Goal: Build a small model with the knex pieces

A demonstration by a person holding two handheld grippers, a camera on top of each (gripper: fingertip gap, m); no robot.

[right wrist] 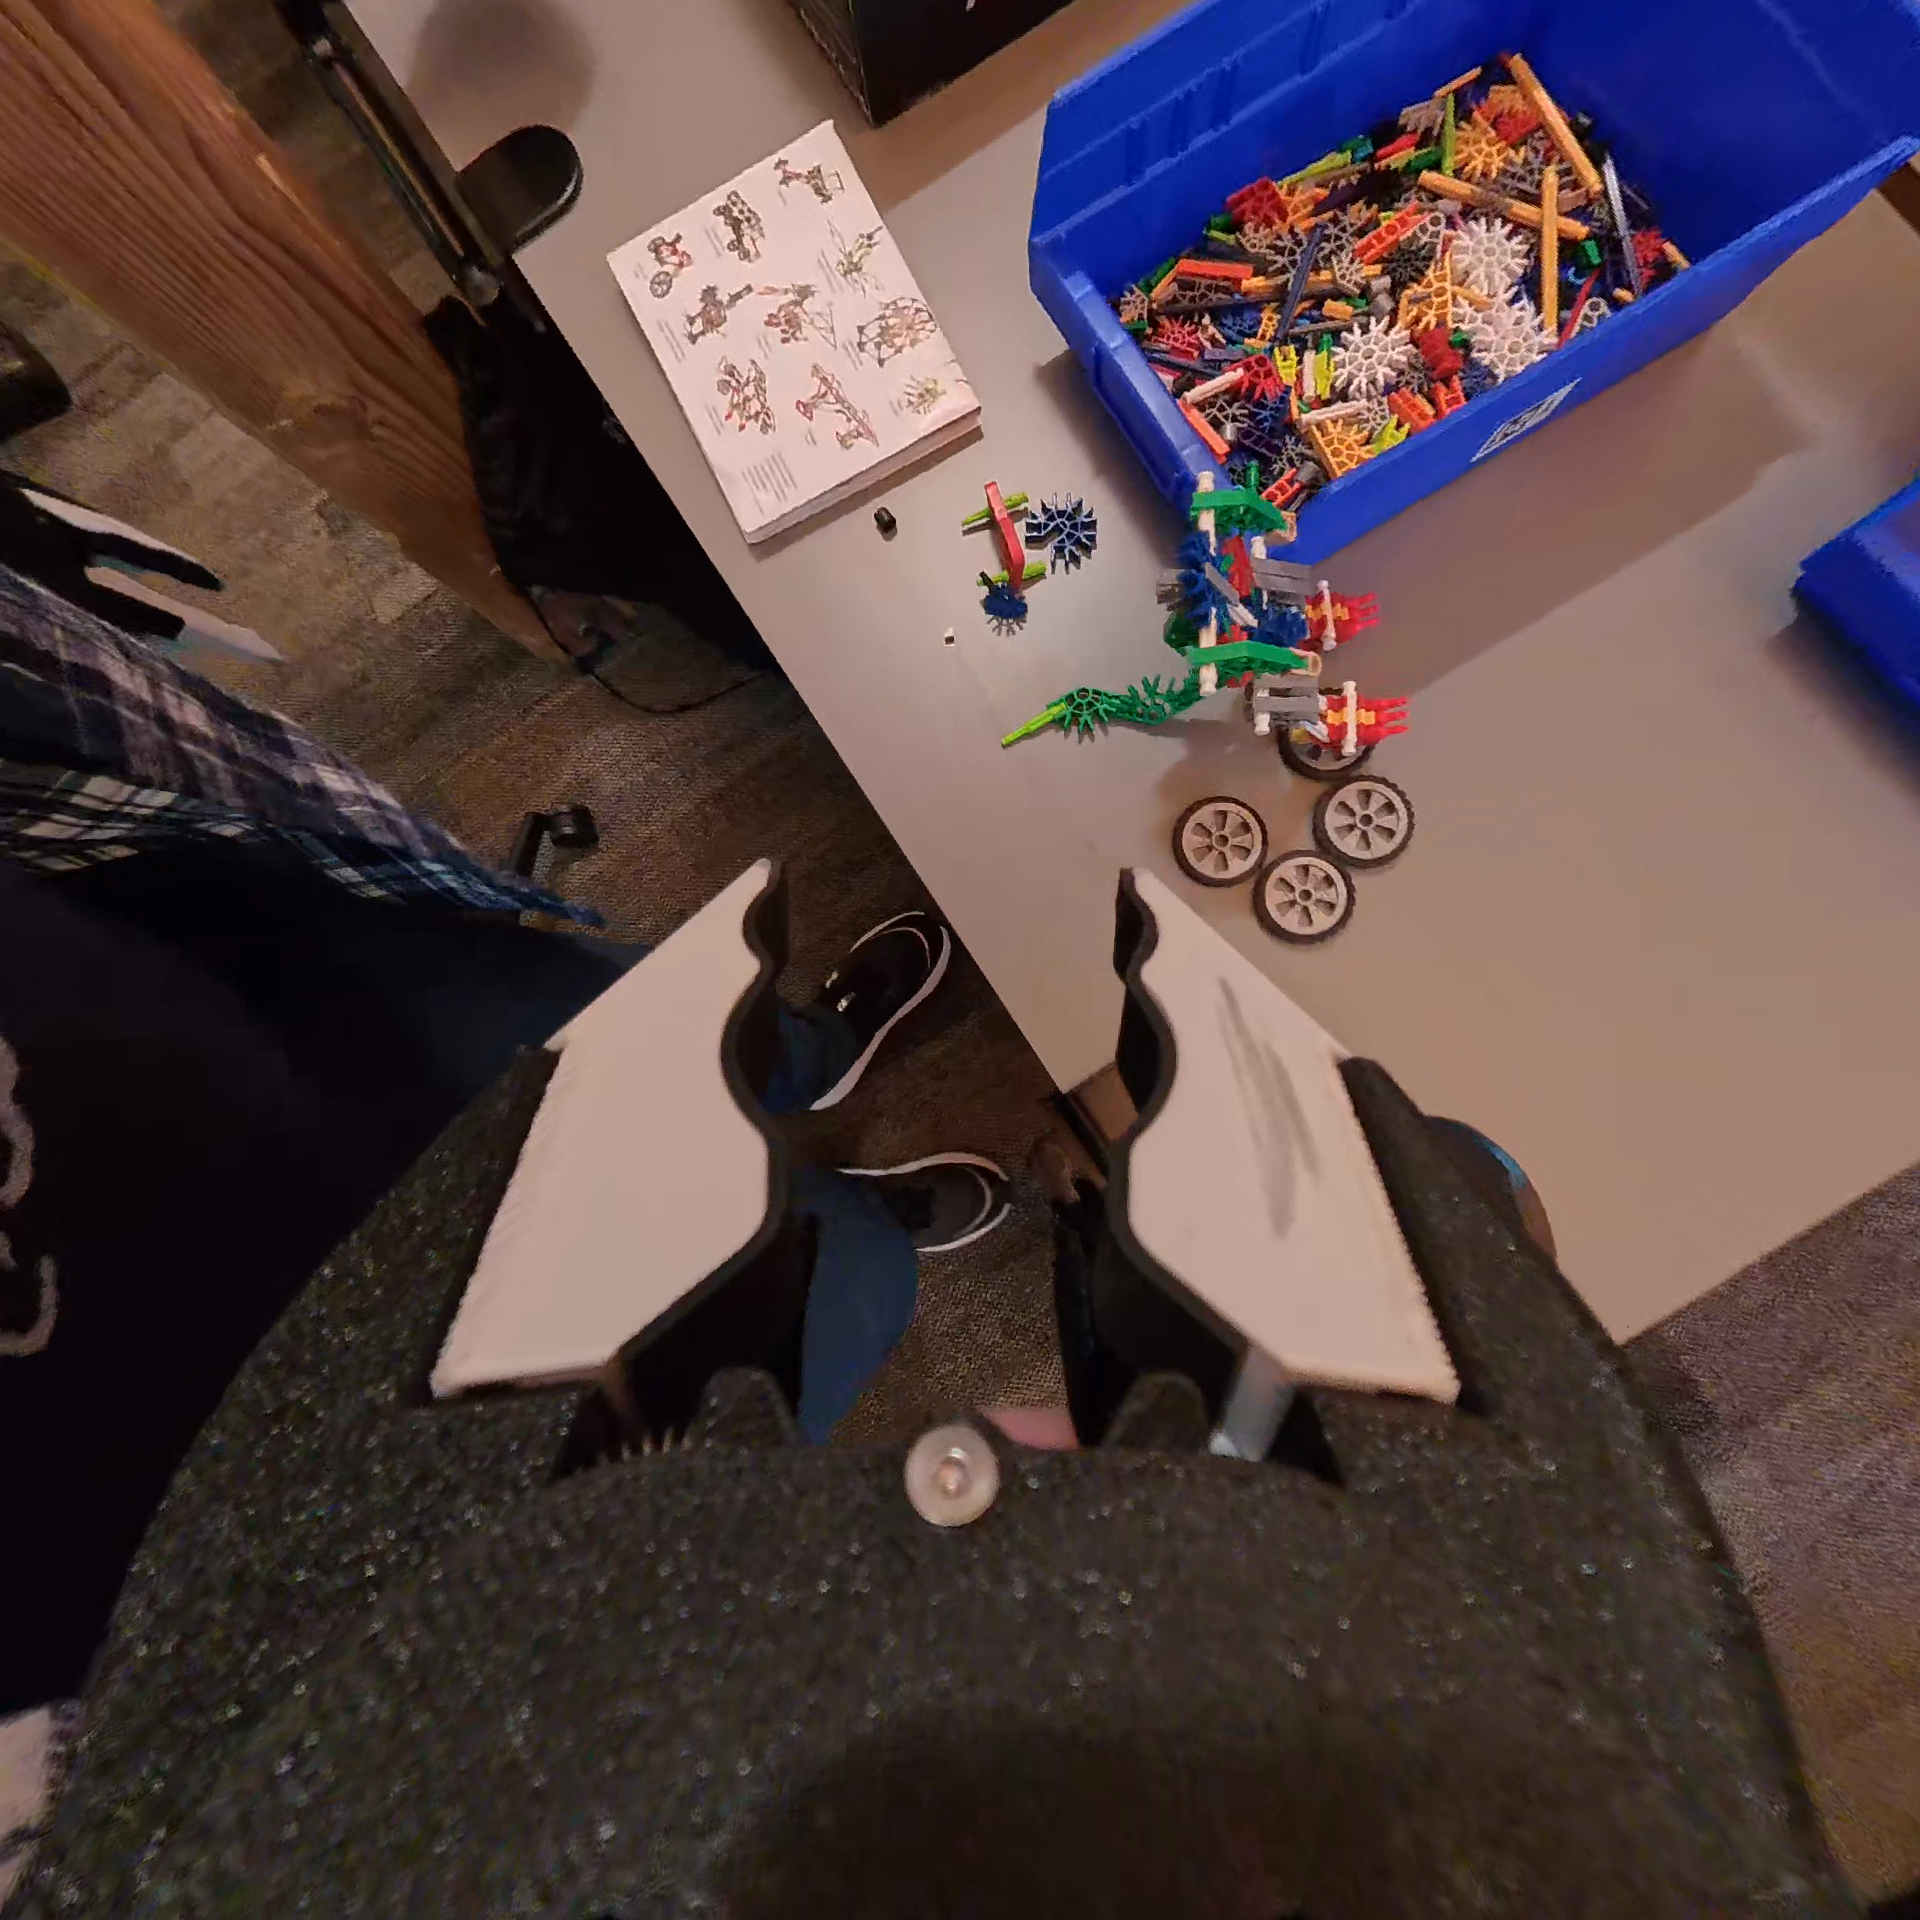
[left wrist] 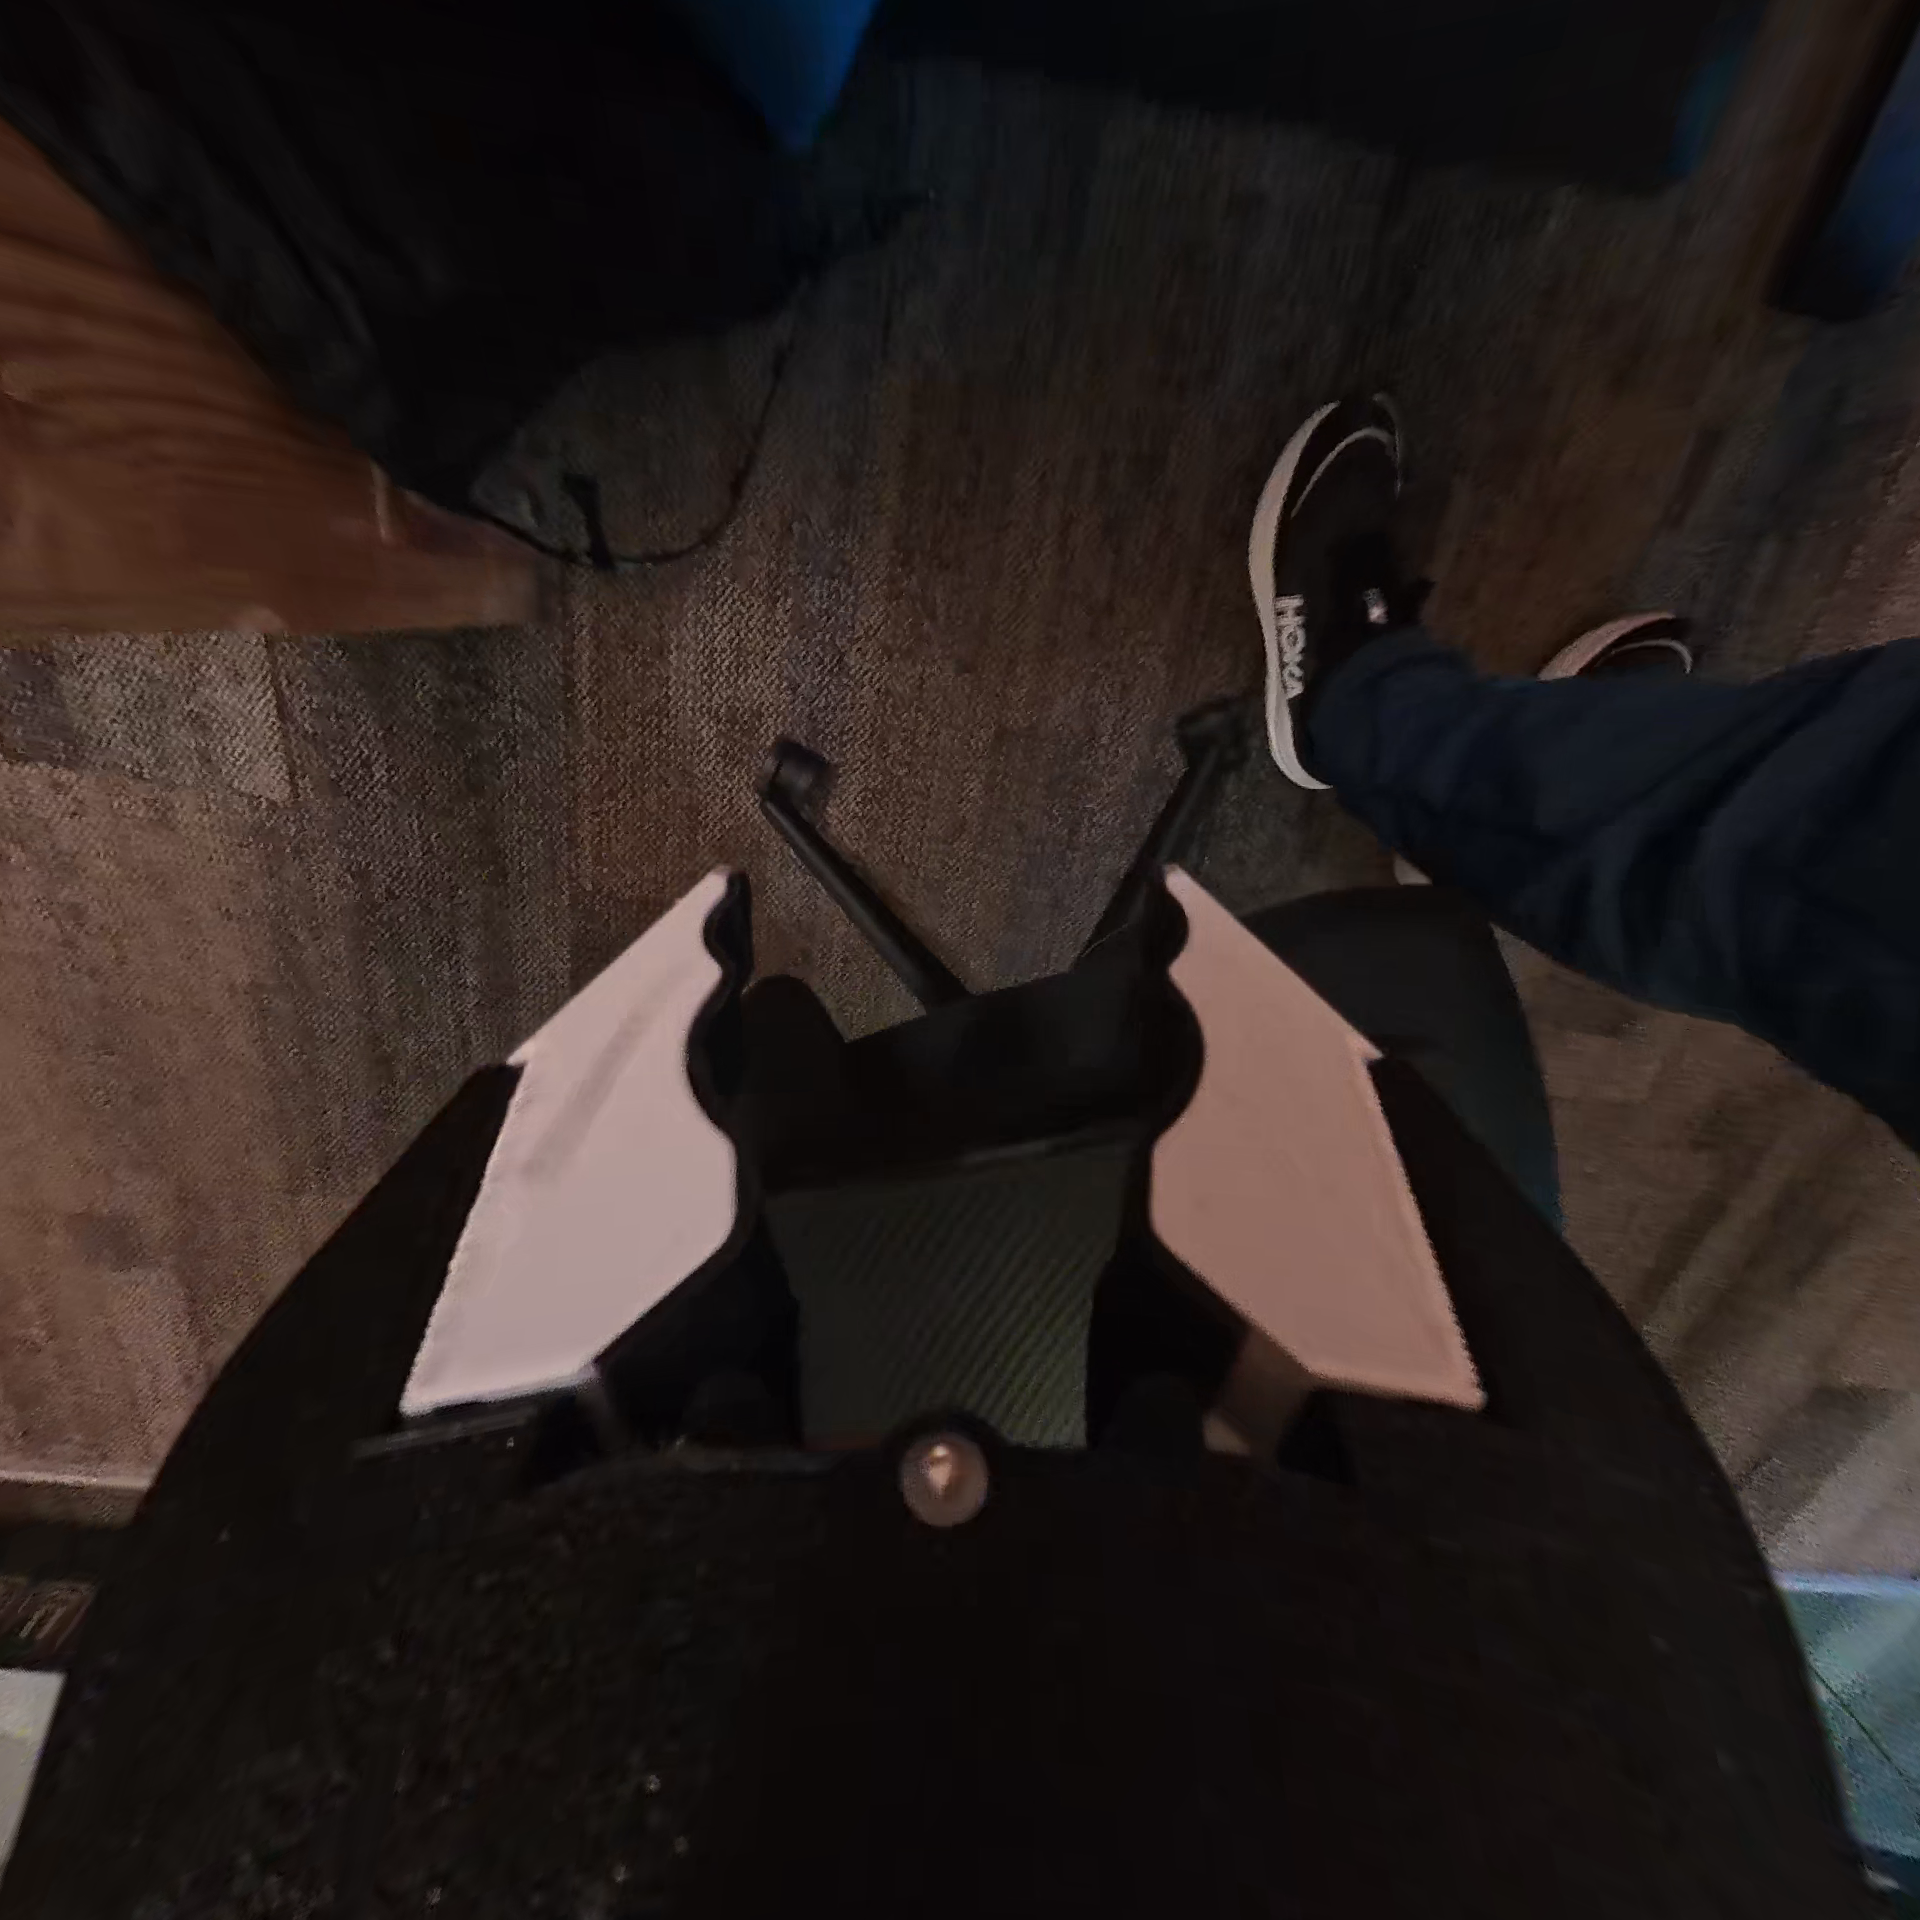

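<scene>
My right gripper (right wrist: pixel 945 894) is open and empty, held above the front edge of a grey table (right wrist: pixel 1455 1091). Nearest to it are three loose grey wheels (right wrist: pixel 1299 852). Beyond them lies a partly built model of colourful plastic rods and connectors (right wrist: pixel 1247 644) and a small red, green and blue sub-assembly (right wrist: pixel 1023 545). A blue bin (right wrist: pixel 1226 135) full of such pieces stands at the back. My left gripper (left wrist: pixel 945 894) is open and empty, pointing down at the carpet (left wrist: pixel 312 935) above a black chair base (left wrist: pixel 831 862). It also shows far left in the right wrist view (right wrist: pixel 156 592).
An open instruction booklet (right wrist: pixel 800 322) lies left of the bin. A second blue bin (right wrist: pixel 1870 592) is at the right edge. A wooden panel (right wrist: pixel 239 281) stands left of the table. A person's leg (left wrist: pixel 1610 831) and black shoe (left wrist: pixel 1330 561) are on the carpet. One gripper's finger ends stand about 65 cm off the other's.
</scene>
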